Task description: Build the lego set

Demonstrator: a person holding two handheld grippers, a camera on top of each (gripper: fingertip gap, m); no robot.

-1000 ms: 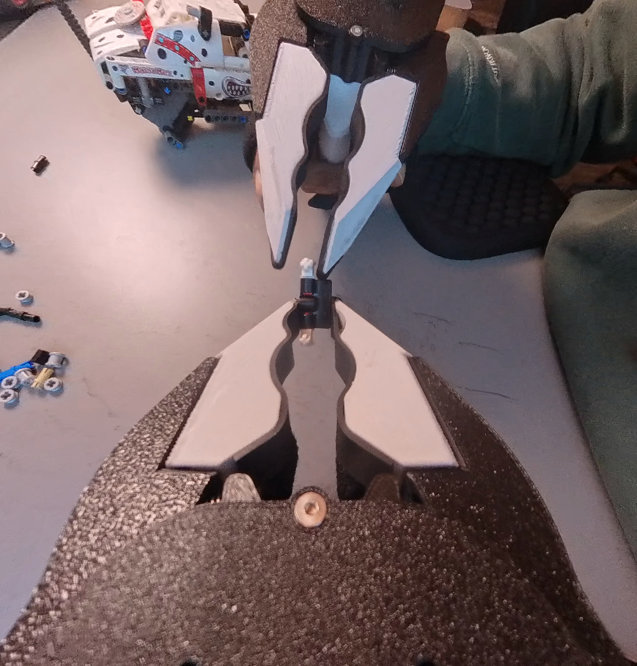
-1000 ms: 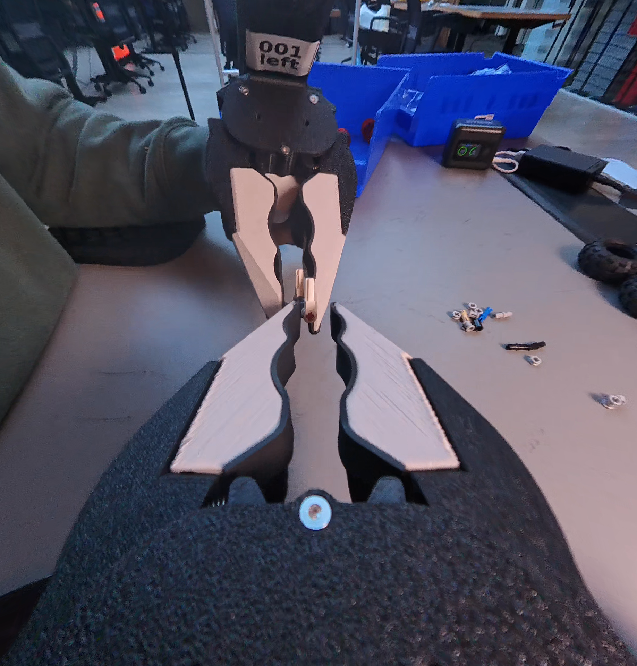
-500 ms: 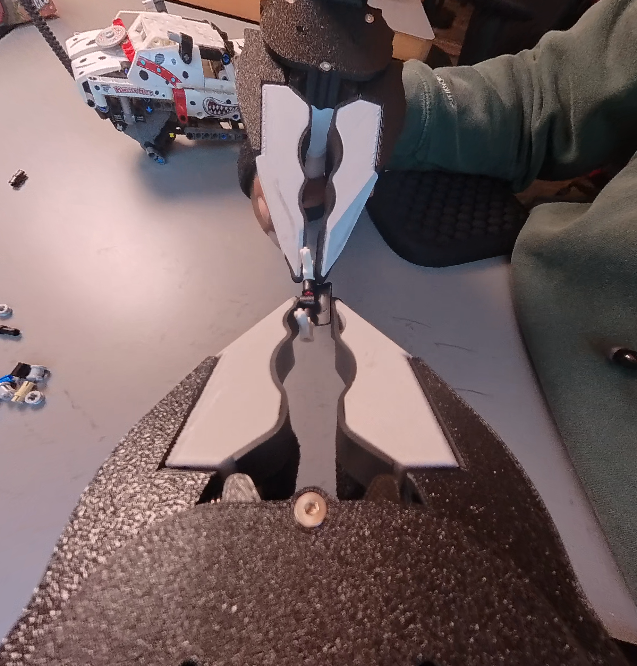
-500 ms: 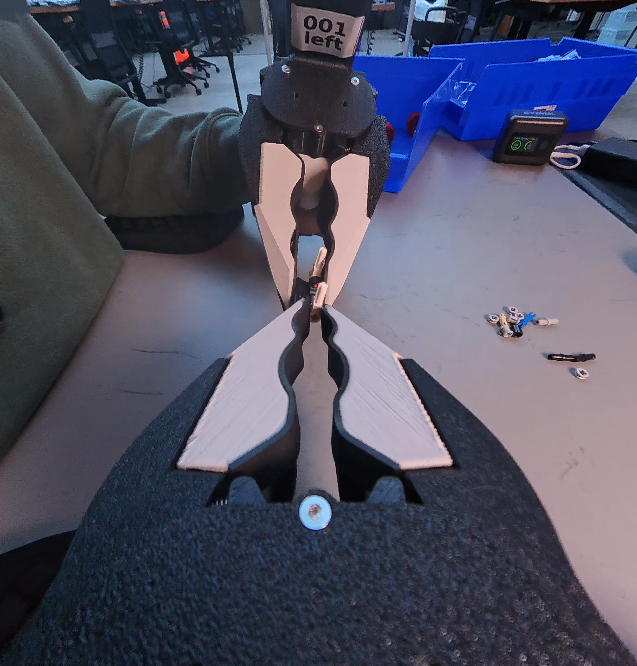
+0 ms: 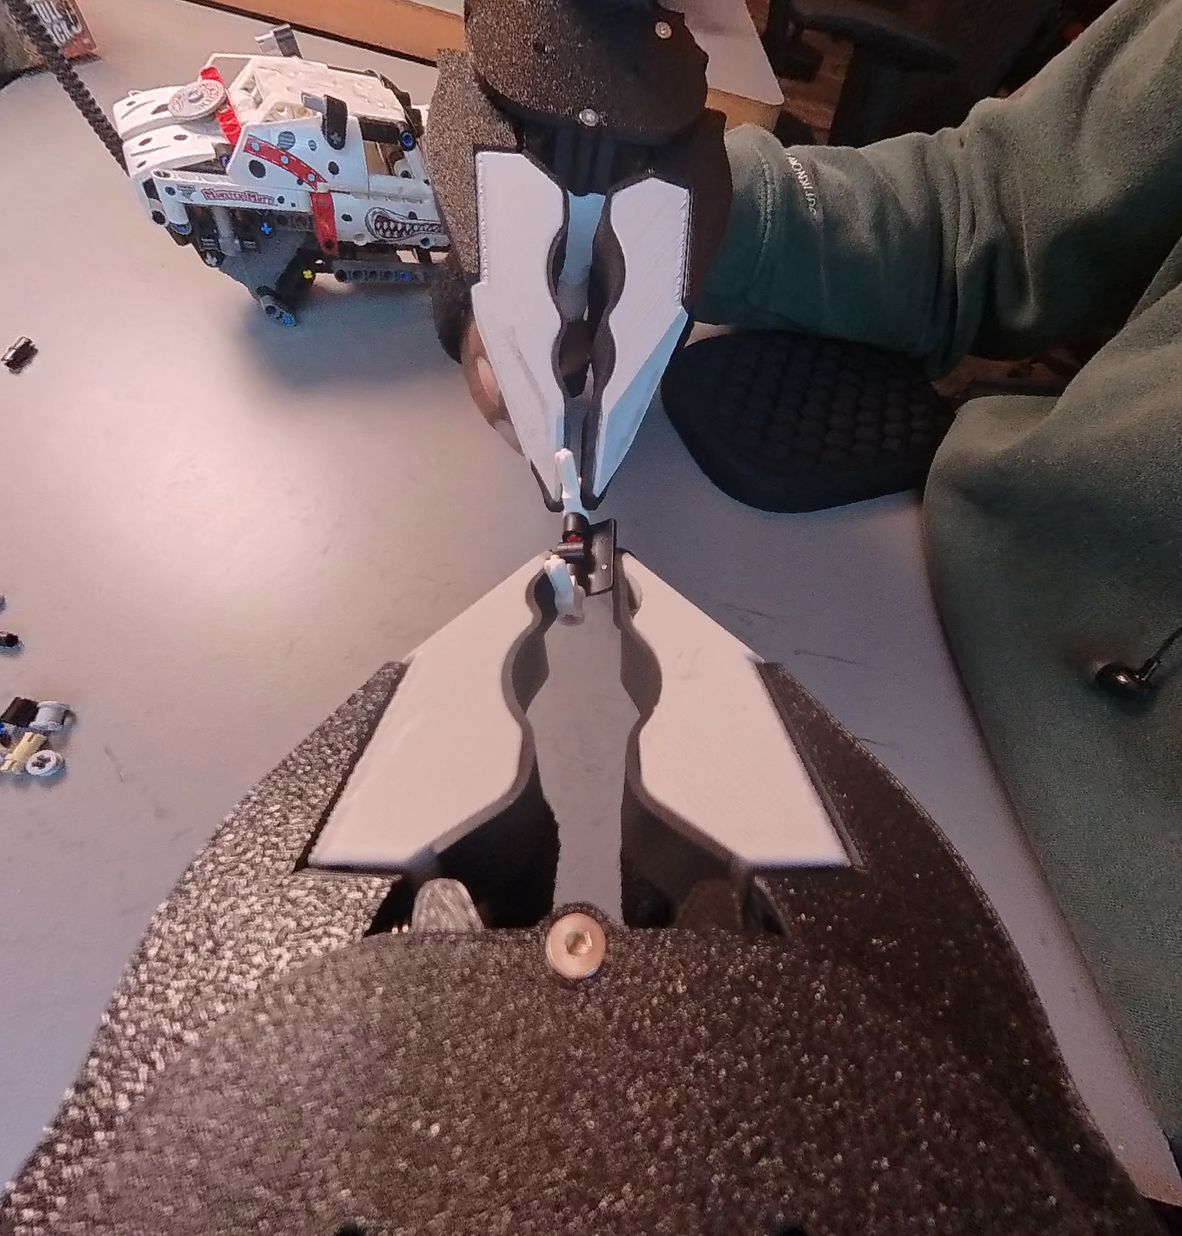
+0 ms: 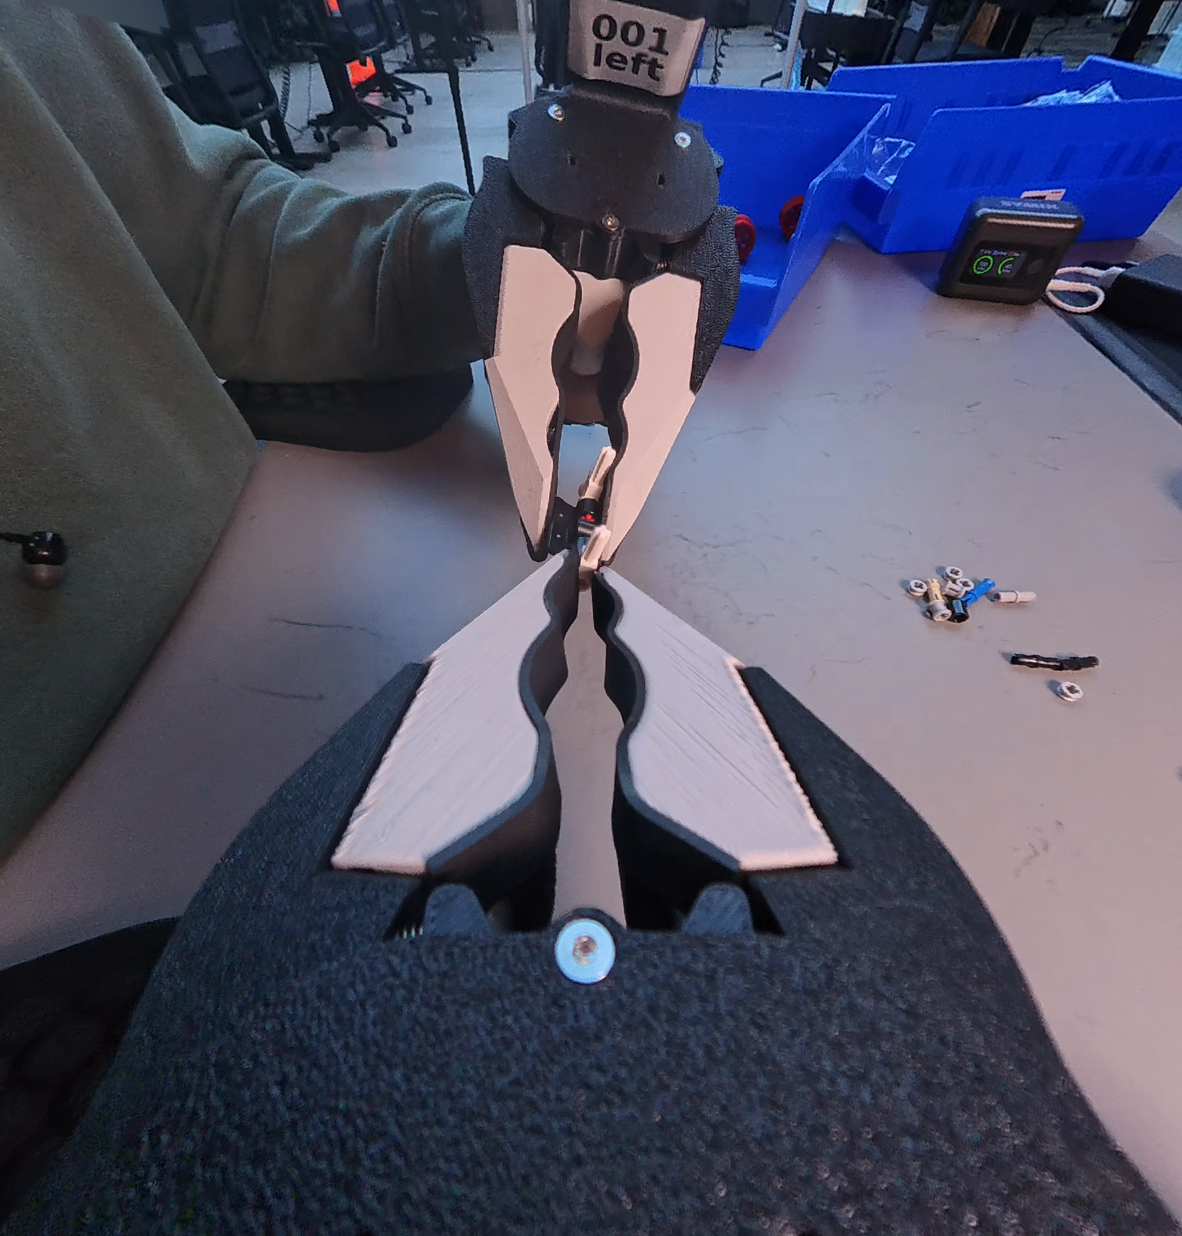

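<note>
left gripper [image 5: 578,568], frame centre, jaws clamped on a small black lego assembly [image 5: 592,558]. right gripper [image 5: 570,491], above it, jaws clamped on that assembly's white pin [image 5: 567,478]. white lego truck [image 5: 287,180] stands upper left.

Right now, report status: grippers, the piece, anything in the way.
Left gripper shut on black connector. Right gripper shut on its white pin. Held above table, tip to tip. Nothing between.

1. A white tag with black characters sits on top of the left gripper [image 6: 578,535], clearly printed.
2. The white truck model [image 5: 280,194] carries a red-lettered side sticker, too small to make out.
3. The green sleeve [image 5: 909,221] bears tiny stitched lettering at its cuff.
4. A small black device [image 6: 1006,251] on the bench [image 6: 842,468] shows green dial readouts, blurred.
</note>
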